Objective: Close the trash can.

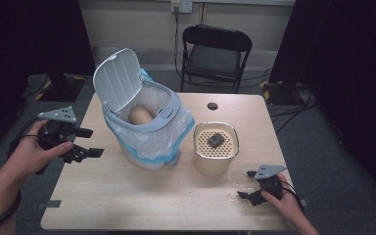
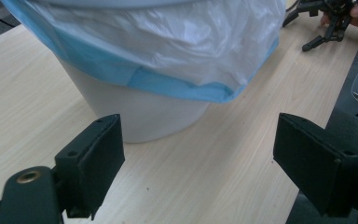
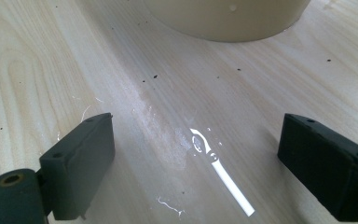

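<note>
Left hand-held gripper (image 1: 90,142) sits above the left edge of the table (image 1: 127,196), jaws spread wide with nothing between them. It points toward the bin (image 1: 144,120), near it but clear of it. In the left gripper view the two black jaws frame the bin's lower white wall (image 2: 144,112) and the light wood around it; the pads touch nothing.

The bin stands left of centre on the table. Its white ribbed lid (image 1: 117,78) is tipped up and back, open. A liner (image 1: 152,139), clear plastic with a blue band, is folded over the rim and hangs down the outside wall. A tan rounded thing (image 1: 140,115) lies inside the bin; what it is cannot be made out.

Right of the bin, just beside it but apart, stands a cream pot (image 1: 216,152) with a perforated insert on top. A small dark lump (image 1: 216,140) rests on the insert.

Right hand-held gripper (image 1: 247,184) is low at the table's front right corner, near the pot, jaws spread and empty. In the right gripper view the jaws look along the wood toward the pot's base (image 3: 228,21). Between them the table shows a wet patch with droplets (image 3: 200,142), a bright glare streak, and scattered dark specks.

A small dark round spot (image 1: 212,105) lies at the far edge of the table. Behind the table stands a black folding chair (image 1: 215,54).
</note>
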Demonstrator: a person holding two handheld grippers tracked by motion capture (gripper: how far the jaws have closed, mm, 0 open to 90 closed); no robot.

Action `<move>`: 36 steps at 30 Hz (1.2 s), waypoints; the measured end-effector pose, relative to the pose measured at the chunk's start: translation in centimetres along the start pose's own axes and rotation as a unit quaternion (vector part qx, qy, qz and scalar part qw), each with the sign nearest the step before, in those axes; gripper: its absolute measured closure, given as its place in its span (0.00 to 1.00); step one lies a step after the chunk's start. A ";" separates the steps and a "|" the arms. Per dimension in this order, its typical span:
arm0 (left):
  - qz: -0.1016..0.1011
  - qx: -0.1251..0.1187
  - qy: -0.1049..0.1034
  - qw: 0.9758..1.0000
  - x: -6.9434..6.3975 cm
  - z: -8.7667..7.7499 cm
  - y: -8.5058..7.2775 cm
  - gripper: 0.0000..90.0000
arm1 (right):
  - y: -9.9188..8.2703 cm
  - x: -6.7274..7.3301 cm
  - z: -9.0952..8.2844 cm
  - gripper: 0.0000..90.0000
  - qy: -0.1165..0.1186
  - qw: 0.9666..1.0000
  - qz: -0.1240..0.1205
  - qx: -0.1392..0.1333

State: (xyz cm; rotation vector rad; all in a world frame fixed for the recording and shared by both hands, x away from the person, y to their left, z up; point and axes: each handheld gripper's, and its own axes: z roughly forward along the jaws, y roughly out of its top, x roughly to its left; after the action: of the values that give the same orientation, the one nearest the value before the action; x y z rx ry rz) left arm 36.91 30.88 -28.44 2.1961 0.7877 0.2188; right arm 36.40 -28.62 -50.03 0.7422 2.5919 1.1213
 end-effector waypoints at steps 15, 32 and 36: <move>0.001 -0.008 0.002 1.000 0.9 -0.7 3.5 0.18 | 0.0 0.0 0.0 0.11 0.001 1.000 0.000 0.000; 0.010 -0.016 0.023 1.000 1.6 -1.0 6.5 0.18 | 0.0 0.0 0.0 0.11 0.001 1.000 0.000 0.000; 0.015 -0.017 0.028 0.999 1.9 -0.8 6.9 0.17 | 0.0 0.0 0.0 0.11 0.001 1.000 0.000 0.000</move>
State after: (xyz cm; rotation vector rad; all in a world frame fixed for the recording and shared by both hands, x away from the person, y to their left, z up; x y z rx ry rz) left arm 41.39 29.03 -23.05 2.1788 0.7760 0.3090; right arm 36.41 -28.63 -50.03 0.7409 2.5943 1.1217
